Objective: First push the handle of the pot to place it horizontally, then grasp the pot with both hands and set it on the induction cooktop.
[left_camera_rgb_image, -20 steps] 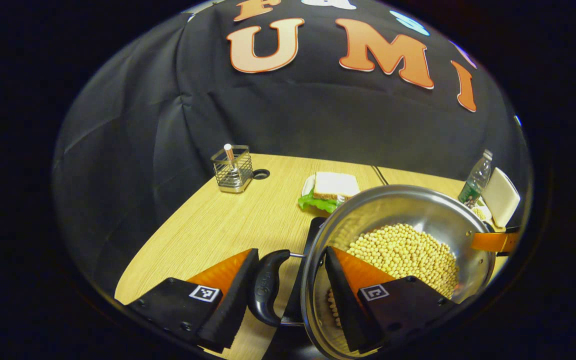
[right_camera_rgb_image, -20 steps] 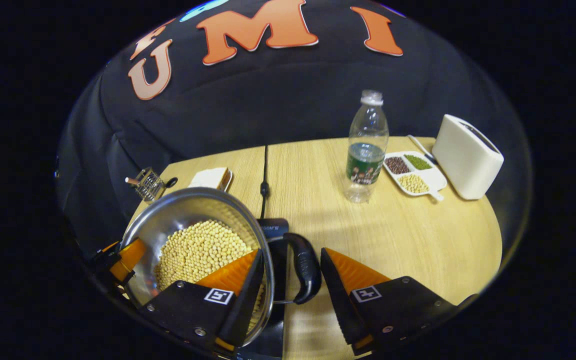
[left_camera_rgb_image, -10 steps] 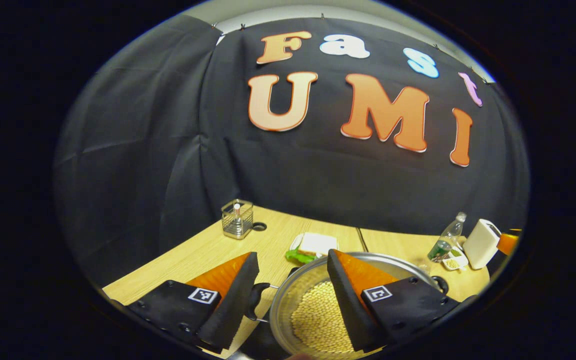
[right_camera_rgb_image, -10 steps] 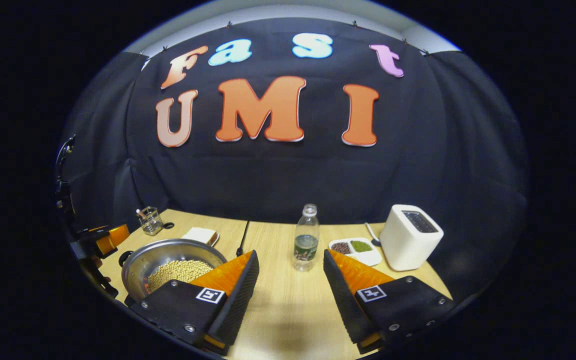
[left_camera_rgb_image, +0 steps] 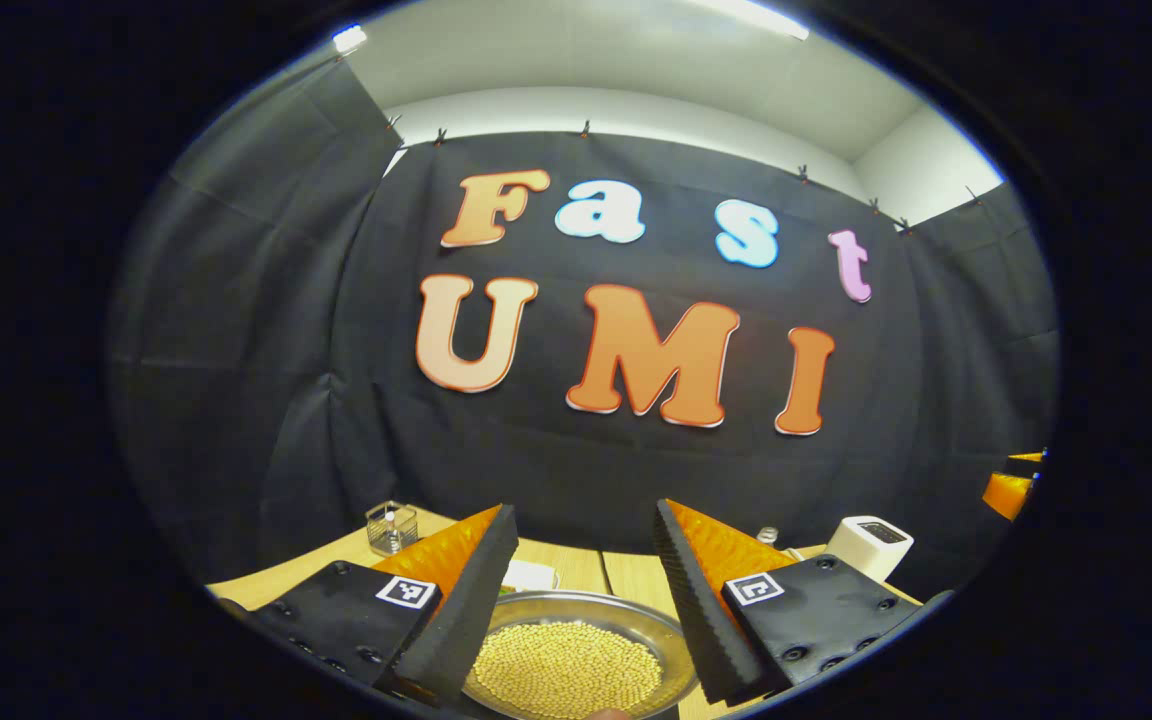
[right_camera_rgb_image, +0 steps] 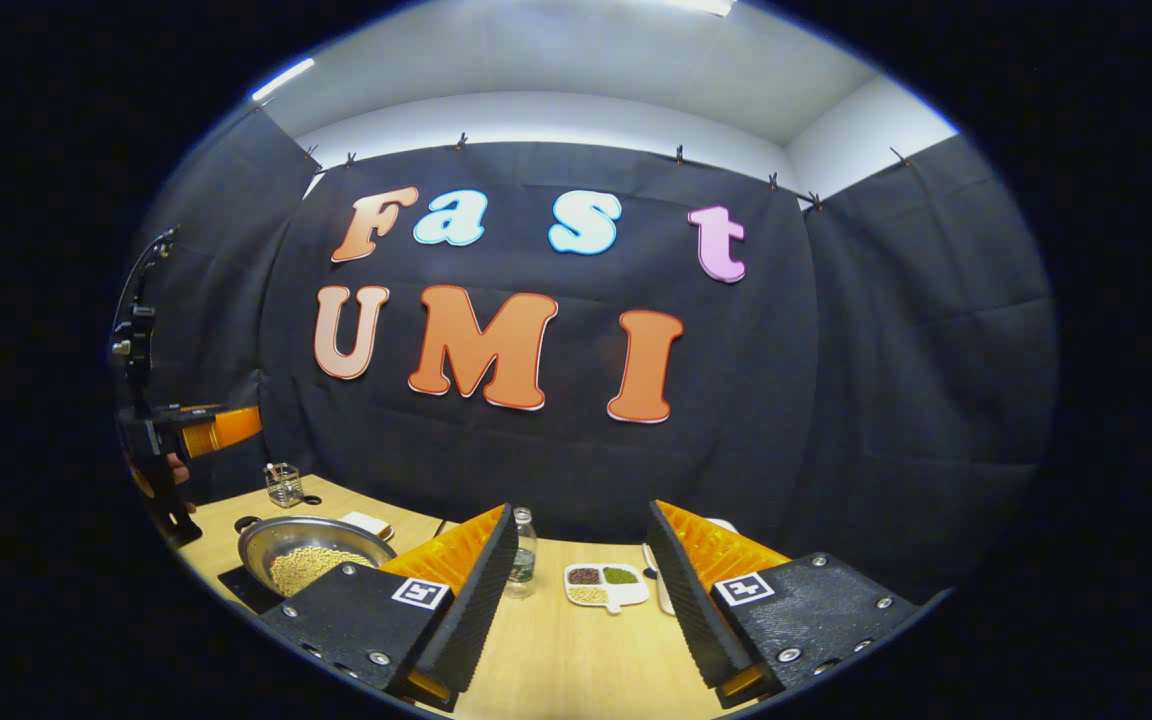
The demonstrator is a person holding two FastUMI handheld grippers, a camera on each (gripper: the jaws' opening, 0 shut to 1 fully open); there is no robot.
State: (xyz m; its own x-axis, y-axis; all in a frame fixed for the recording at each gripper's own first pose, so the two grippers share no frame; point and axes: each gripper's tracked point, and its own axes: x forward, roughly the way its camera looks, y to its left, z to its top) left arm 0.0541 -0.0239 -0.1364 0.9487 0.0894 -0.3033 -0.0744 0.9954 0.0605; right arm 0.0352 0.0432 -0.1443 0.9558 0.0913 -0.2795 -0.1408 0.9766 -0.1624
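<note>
Pot [right_camera_rgb_image: 314,540]: shiny smooth metal. Surface [right_camera_rgb_image: 576,660]: pale wood grain, matt. Bottle [right_camera_rgb_image: 523,560]: clear plastic. Toaster [left_camera_rgb_image: 868,545]: smooth white plastic. Wall: matt black cloth, creased. Holder [left_camera_rgb_image: 391,527]: wire metal.

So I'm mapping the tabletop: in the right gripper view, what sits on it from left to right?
Wire holder → pot of beans → sandwich → water bottle → divided dish.

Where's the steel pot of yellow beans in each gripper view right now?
Left gripper view: round steel pot of yellow beans at bottom centre, between this gripper's fingers.
Right gripper view: lower left, on the wooden table.
Shared landmark: small wire basket behind the pot.
</note>
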